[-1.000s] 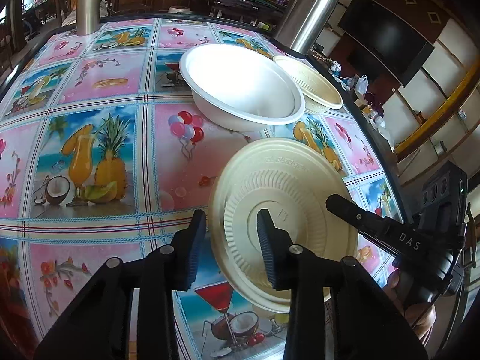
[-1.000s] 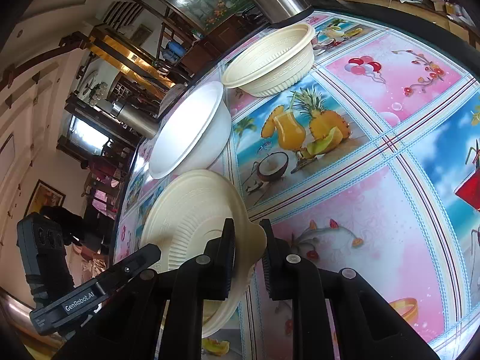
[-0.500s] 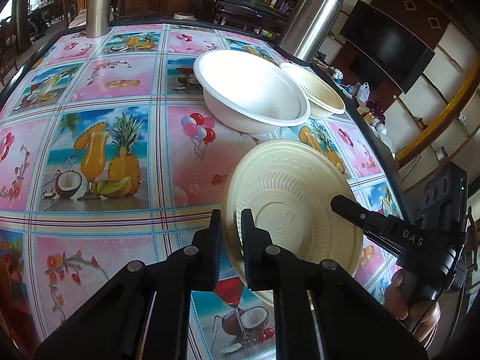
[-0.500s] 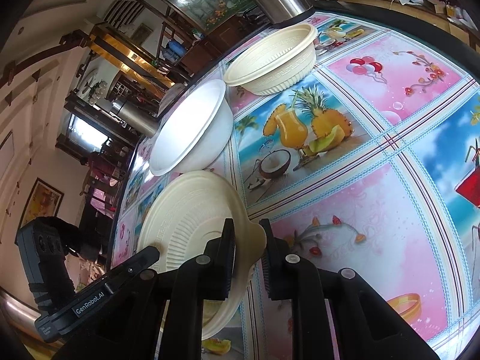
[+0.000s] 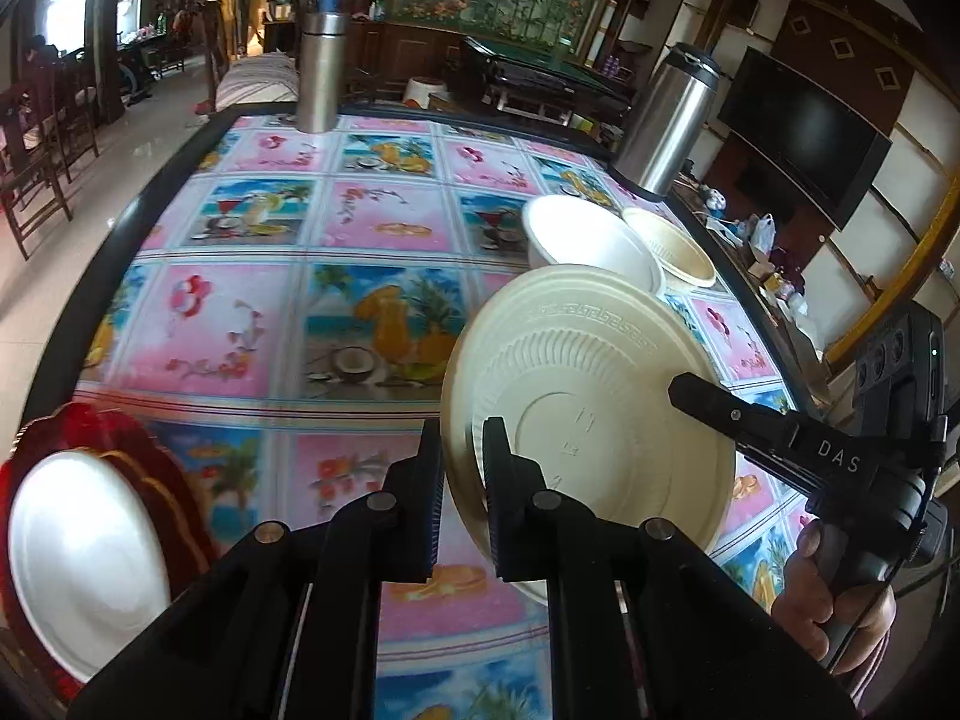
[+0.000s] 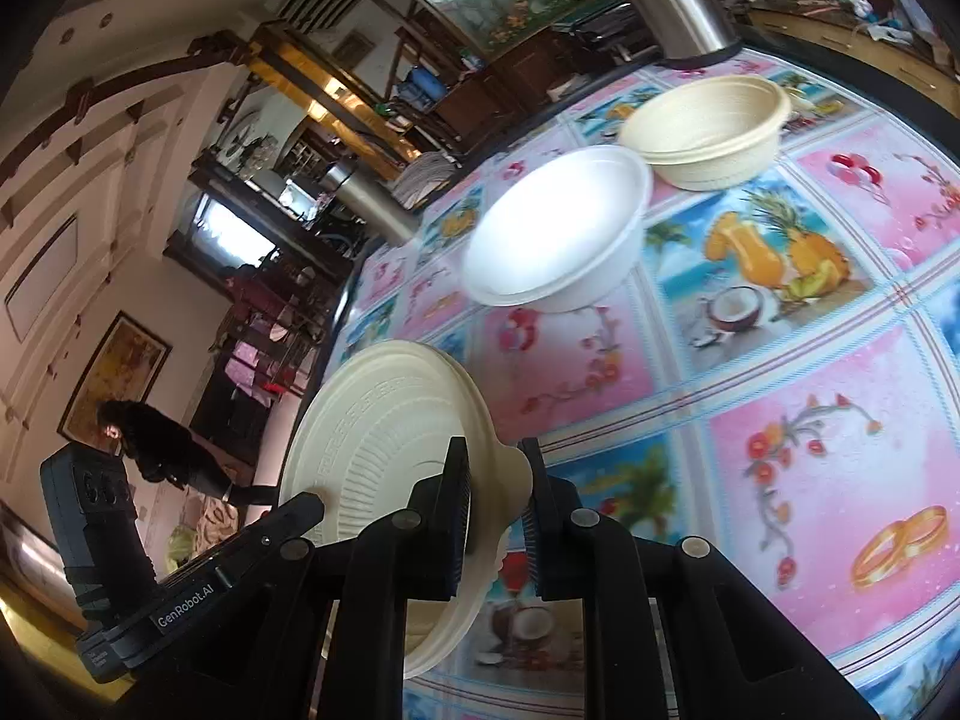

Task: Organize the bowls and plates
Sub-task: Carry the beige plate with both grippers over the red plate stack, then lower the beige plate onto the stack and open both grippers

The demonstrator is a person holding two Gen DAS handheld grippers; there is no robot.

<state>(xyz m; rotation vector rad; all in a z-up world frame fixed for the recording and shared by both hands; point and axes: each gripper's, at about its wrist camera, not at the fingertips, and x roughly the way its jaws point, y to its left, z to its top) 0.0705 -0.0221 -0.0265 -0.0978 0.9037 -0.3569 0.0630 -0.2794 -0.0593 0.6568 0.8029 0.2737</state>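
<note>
Fruit-patterned desk (image 5: 372, 240) with cream plate (image 5: 591, 414) raised above it on edge, underside showing. Left gripper (image 5: 462, 468) nearly closed on plate's near rim; right gripper (image 6: 493, 501) likewise clamped on opposite rim. Beyond plate: white bowl (image 6: 558, 228), then cream bowl (image 6: 708, 129), just beside each other. Left of plate: white plate (image 5: 84, 552) on red stack (image 5: 129, 450).

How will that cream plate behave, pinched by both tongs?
The cream plate, thin moulded material, is probably light and may flex at its rim. With left tongs and right tongs gripping opposite edges, it seems steady.
</note>
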